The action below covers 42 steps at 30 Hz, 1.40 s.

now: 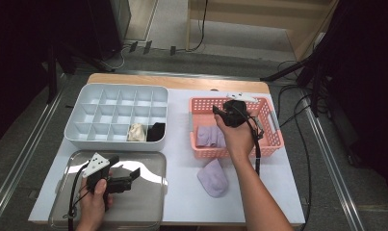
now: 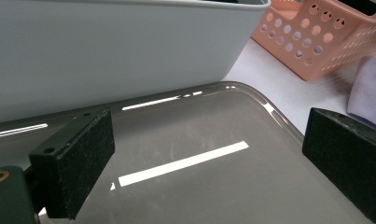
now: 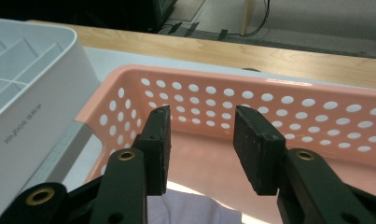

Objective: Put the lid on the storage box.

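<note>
My right gripper (image 1: 219,110) hovers over the pink perforated basket (image 1: 201,101), its jaws partly apart with nothing between them. In the right gripper view the right gripper (image 3: 202,117) faces the basket's far wall (image 3: 269,88), and lavender socks (image 3: 190,211) lie just below it. Those folded lavender socks (image 1: 209,135) rest in the basket's near left part. Another lavender sock (image 1: 213,178) lies on the table in front of the basket. My left gripper (image 1: 128,169) is held low over the metal tray (image 1: 143,207), open and empty (image 2: 209,135).
A white compartment organizer (image 1: 85,135) stands behind the tray, with a beige sock (image 1: 136,132) and a black sock (image 1: 156,131) in its front row. The white tabletop ends in a wooden edge at the back. Cables trail from both grippers.
</note>
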Tool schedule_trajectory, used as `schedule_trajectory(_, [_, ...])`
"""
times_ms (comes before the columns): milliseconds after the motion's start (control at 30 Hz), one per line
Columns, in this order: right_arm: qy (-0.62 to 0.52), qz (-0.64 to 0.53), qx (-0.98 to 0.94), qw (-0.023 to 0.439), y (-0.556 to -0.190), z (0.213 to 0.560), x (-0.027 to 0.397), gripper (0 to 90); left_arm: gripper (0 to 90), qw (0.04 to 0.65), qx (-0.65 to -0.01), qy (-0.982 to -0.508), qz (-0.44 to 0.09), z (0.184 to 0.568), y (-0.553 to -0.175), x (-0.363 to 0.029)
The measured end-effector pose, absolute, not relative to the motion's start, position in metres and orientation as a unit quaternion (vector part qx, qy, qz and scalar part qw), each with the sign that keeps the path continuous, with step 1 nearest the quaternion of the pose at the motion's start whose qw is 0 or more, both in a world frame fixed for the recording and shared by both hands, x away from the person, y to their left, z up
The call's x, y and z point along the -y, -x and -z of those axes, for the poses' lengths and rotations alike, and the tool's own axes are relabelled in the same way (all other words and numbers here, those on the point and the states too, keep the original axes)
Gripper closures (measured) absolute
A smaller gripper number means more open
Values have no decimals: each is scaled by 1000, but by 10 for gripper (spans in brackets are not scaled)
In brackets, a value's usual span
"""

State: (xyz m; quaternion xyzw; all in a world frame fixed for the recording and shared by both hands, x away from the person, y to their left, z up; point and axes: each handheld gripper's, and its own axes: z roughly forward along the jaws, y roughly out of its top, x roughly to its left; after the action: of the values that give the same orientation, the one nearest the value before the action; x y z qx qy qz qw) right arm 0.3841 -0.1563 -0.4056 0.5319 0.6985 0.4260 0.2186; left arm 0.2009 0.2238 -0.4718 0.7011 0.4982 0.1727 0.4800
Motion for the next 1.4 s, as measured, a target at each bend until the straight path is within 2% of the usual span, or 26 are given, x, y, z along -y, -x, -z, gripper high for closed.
schedule_trajectory(233, [-531,-416,-710,204,-387,408,159,627,29,479,-498,-702,-173,472,-201,-224])
schedule_trajectory(400, [-538,-407,-717,176,-391,411,161,667,29,479,-498,-702,-174,472,-201,-224])
schedule_trajectory(533, [-529,-390,-733,175,-396,414,158,686,29,480,-499,-701,-174,472,-201,-224])
schedule_trajectory(633, [-515,-377,-750,173,-399,416,156,690,29,480,-499,-701,-173,472,-201,-224])
schedule_trajectory(767, [-509,-370,-763,148,-405,421,155,669,29,479,-500,-700,-174,472,-201,-224])
schedule_trajectory(1033, [-501,-361,-774,143,-411,432,158,649,29,479,-501,-699,-173,472,-202,-224])
schedule_trajectory(1400, [-518,-314,-789,104,-418,446,155,690,29,481,-502,-698,-171,472,-202,-225])
